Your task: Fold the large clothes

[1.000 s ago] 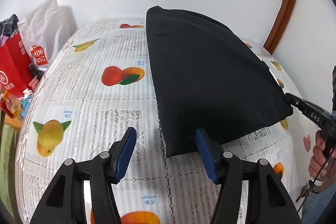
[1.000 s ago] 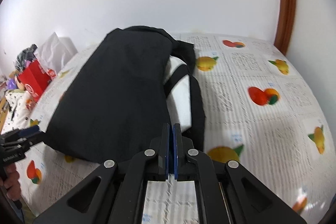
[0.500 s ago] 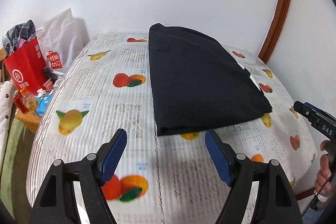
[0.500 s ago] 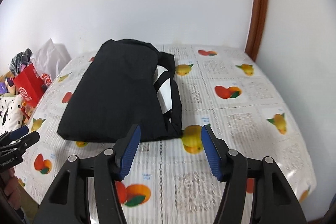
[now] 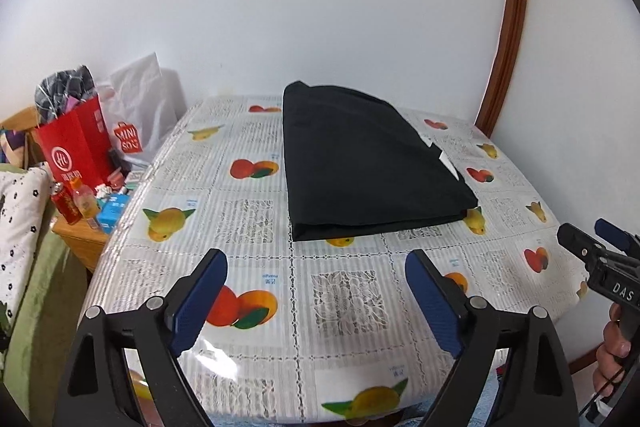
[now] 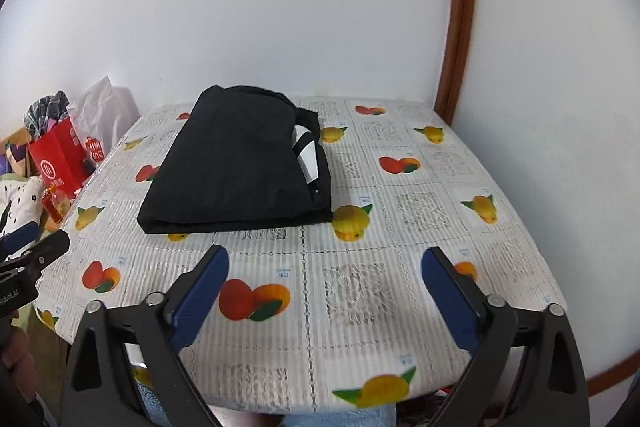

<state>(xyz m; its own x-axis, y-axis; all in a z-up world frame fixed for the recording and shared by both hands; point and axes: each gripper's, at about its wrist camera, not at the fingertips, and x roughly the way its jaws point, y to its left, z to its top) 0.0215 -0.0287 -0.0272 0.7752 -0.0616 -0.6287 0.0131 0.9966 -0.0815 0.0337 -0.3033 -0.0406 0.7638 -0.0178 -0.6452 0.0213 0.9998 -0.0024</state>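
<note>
A folded black garment [image 5: 368,163] of matte cloth, a flat rectangle, lies lengthwise near-to-far on the glossy fruit-print table [image 5: 344,291]. Both the left hand-held gripper [image 5: 316,291] and the right hand-held gripper [image 6: 326,287] have just been opening and stand spread and empty, near of it.

Bright, even light — fisheye-warped edges

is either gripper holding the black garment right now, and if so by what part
Nothing is held. The left gripper and right gripper have just opened, empty, short of the folded garment.

Left gripper [image 5: 316,291] fingers apart; right gripper [image 6: 324,291] likewise.
</note>
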